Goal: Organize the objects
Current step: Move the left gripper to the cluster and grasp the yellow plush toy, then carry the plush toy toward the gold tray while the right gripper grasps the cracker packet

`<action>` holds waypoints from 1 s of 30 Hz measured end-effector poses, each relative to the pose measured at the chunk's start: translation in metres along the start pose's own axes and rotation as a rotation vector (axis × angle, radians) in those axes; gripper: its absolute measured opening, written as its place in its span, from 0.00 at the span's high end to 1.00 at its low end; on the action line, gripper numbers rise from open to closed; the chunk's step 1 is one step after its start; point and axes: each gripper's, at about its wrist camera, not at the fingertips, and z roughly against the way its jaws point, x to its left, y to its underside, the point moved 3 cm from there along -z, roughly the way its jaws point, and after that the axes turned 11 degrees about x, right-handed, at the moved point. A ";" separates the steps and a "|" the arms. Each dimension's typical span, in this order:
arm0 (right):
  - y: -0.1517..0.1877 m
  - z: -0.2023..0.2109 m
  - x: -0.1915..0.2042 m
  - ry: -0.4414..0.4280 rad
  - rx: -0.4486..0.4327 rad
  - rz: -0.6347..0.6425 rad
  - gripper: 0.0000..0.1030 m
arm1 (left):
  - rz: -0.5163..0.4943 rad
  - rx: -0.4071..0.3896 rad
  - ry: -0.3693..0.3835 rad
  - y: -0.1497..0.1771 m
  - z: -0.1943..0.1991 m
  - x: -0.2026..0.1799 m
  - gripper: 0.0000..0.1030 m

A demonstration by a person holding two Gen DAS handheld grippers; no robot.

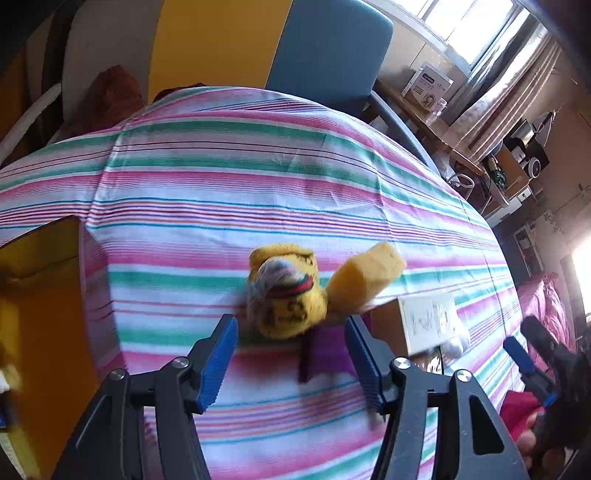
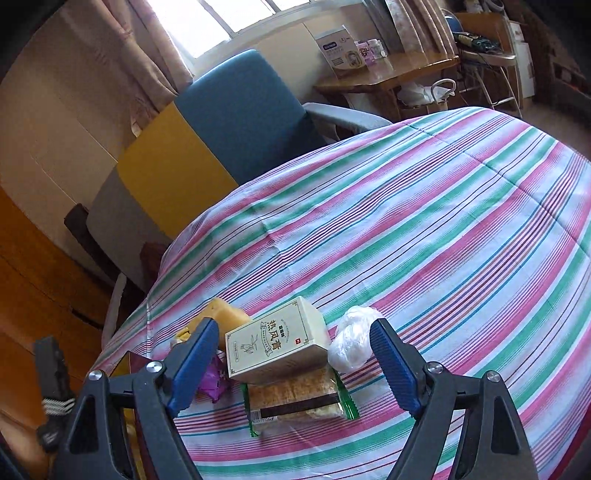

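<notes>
Nearest in the left wrist view, the left claw stands with its blue pads wide apart and nothing gripped. Between and just beyond the pads lies a purple item, blurred, on a striped cloth of pink, green and white. Just past the claw tips sits a yellow rolled sock with a dark pattern, and touching its right side a yellow sponge block. To the right of those lies a pale box. At the far right edge the right claw shows, held by a hand. A yellow-brown box wall stands at the left edge.

In the right wrist view, that claw is also wide, holding nothing. Between its pads lies a snack bar in a clear green-edged wrapper, and the pale box with green print rests partly on top of it. Just right of the box is a crumpled white plastic bag; to its left, the sponge block and the purple item, partly hidden by the left pad.

Beyond the striped surface stands a blue chair, then a wooden side table under a bright window.
</notes>
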 end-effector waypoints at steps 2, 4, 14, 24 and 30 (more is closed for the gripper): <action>0.000 -0.001 0.000 -0.004 0.001 -0.003 0.18 | -0.005 -0.008 0.000 -0.009 -0.009 -0.003 0.36; 0.000 -0.001 -0.001 -0.003 0.003 -0.004 0.18 | -0.005 -0.003 -0.018 -0.018 -0.021 -0.002 0.35; -0.008 0.005 -0.018 0.042 -0.049 -0.060 0.28 | -0.053 0.007 -0.006 0.000 -0.017 -0.002 0.63; -0.006 -0.014 -0.025 0.031 0.048 -0.087 0.29 | -0.186 -0.068 0.041 0.078 0.049 -0.020 0.63; 0.009 -0.045 -0.019 0.034 0.223 -0.053 0.29 | -0.203 -0.070 0.068 0.125 0.075 -0.013 0.63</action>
